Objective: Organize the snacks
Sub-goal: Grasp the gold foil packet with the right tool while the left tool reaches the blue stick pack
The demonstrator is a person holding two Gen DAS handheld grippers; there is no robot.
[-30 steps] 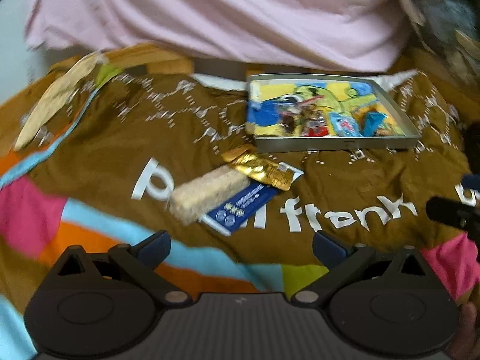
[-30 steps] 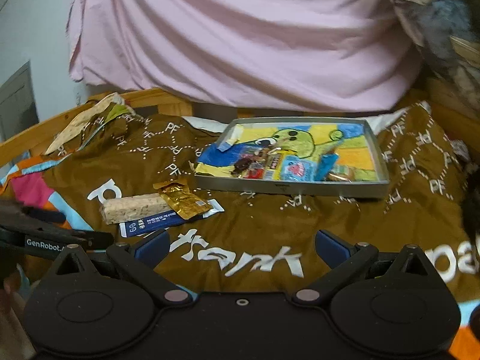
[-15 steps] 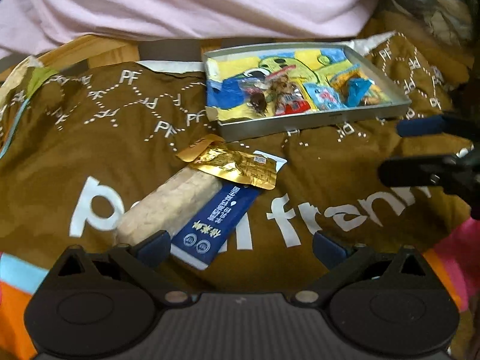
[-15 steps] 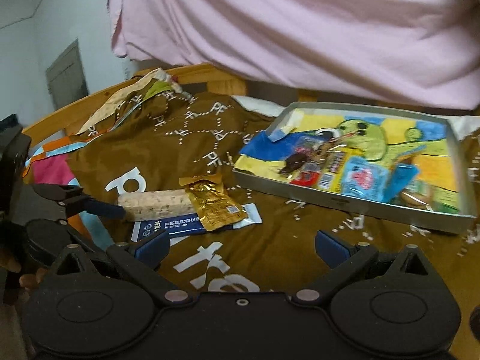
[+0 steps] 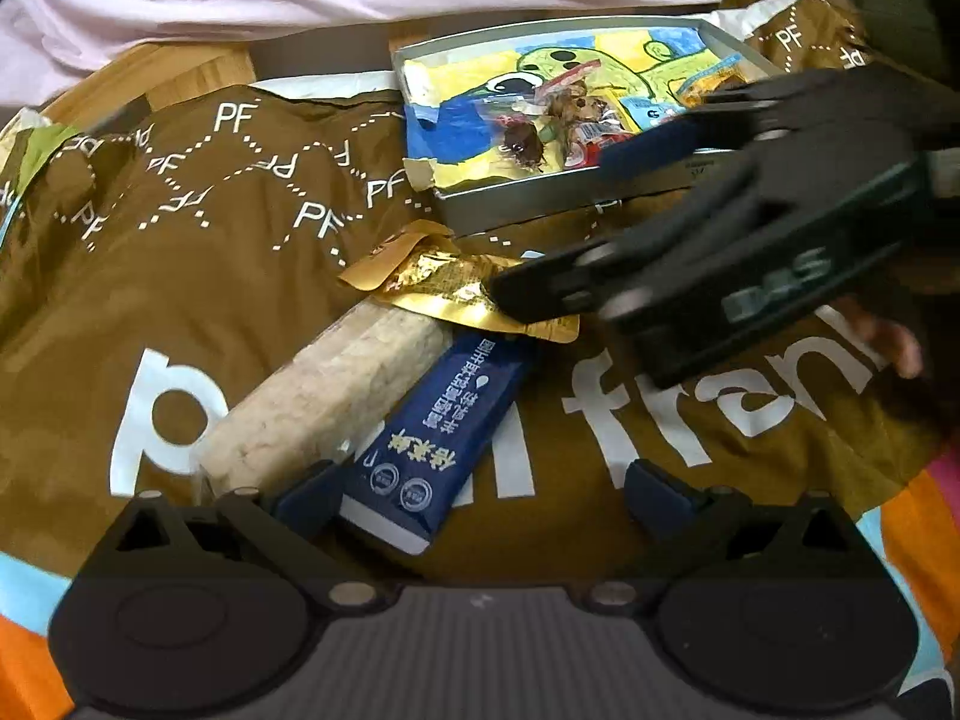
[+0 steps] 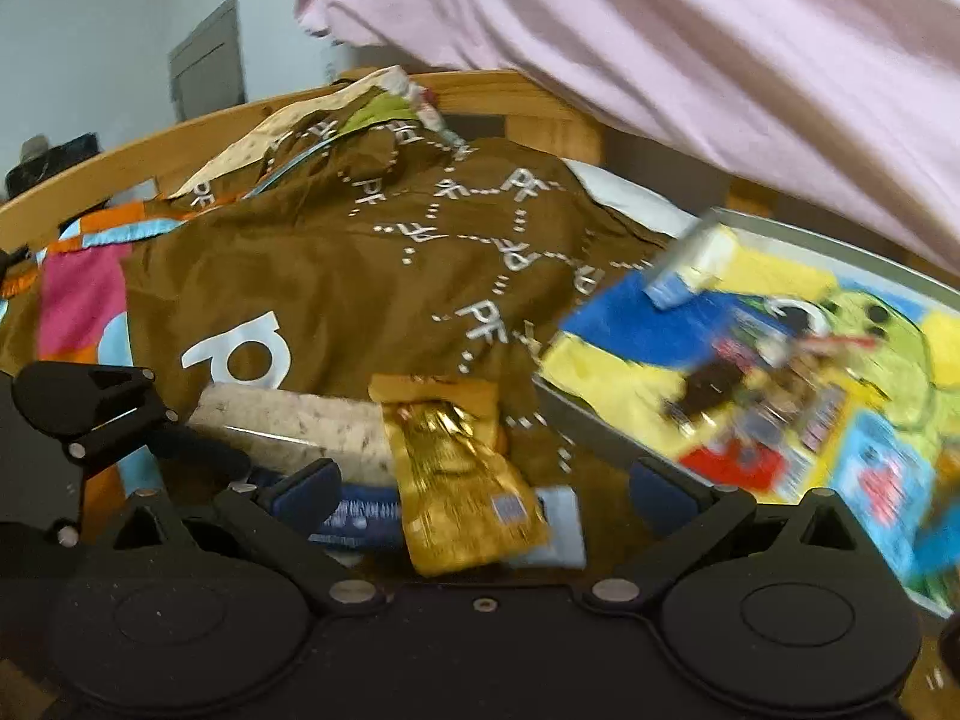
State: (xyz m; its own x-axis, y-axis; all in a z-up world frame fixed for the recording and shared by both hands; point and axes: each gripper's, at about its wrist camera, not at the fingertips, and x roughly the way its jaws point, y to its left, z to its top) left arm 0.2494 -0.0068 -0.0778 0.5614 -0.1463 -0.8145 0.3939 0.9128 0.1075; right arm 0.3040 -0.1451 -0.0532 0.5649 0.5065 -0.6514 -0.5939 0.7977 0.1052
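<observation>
Both tools are showing as matte black plastic: the left tool [image 5: 480,495] is wearing navy blue pads on its fingertips [image 5: 309,495], two round hubs, silver screw heads and a ribbed grey centre plate. The right tool [image 6: 483,489] is looking alike, its side bearing pale, blurred lettering in the left wrist view.

Blue packet [image 6: 360,516] half-hidden under gold pouch [image 6: 462,480] — tray [image 6: 840,240] snacks blurred
</observation>
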